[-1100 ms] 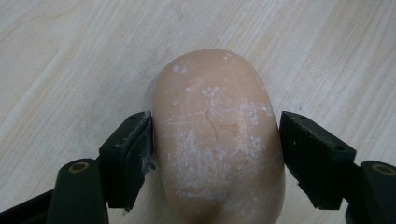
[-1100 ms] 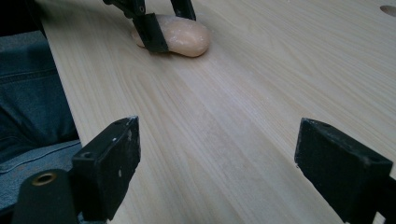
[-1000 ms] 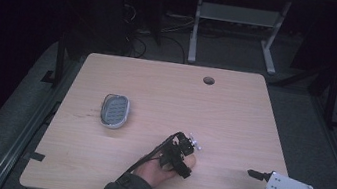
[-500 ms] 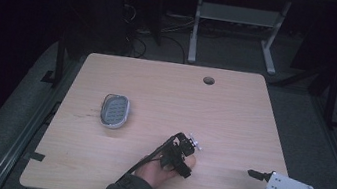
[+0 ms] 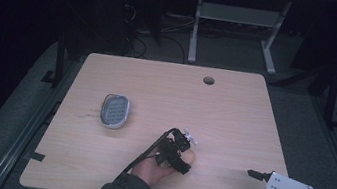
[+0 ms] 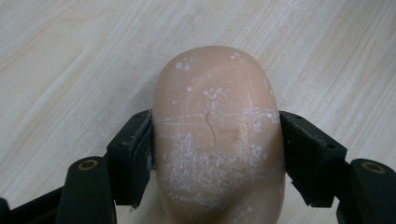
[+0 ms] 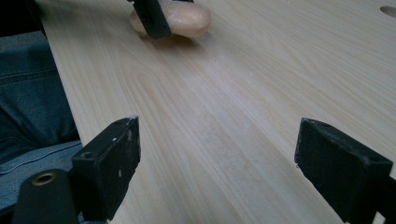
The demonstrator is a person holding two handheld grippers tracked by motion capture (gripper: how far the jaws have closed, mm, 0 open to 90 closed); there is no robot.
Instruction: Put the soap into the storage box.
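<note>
On the table (image 5: 234, 114), one soap bar (image 6: 217, 140) clamped by left claw (image 6: 215, 154), just closed; right claw (image 7: 215, 163) released.

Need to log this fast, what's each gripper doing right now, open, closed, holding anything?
Left gripper: jaws have just been closing and are now shut on the bar of soap, which is on the table.
Right gripper: open, holding nothing.

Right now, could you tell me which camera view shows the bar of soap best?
The left gripper view: the soap lies close up between both pads, its scuffed top plain. The right gripper view shows it far off, partly hidden by a jaw; the high view shows barely a sliver.
</note>
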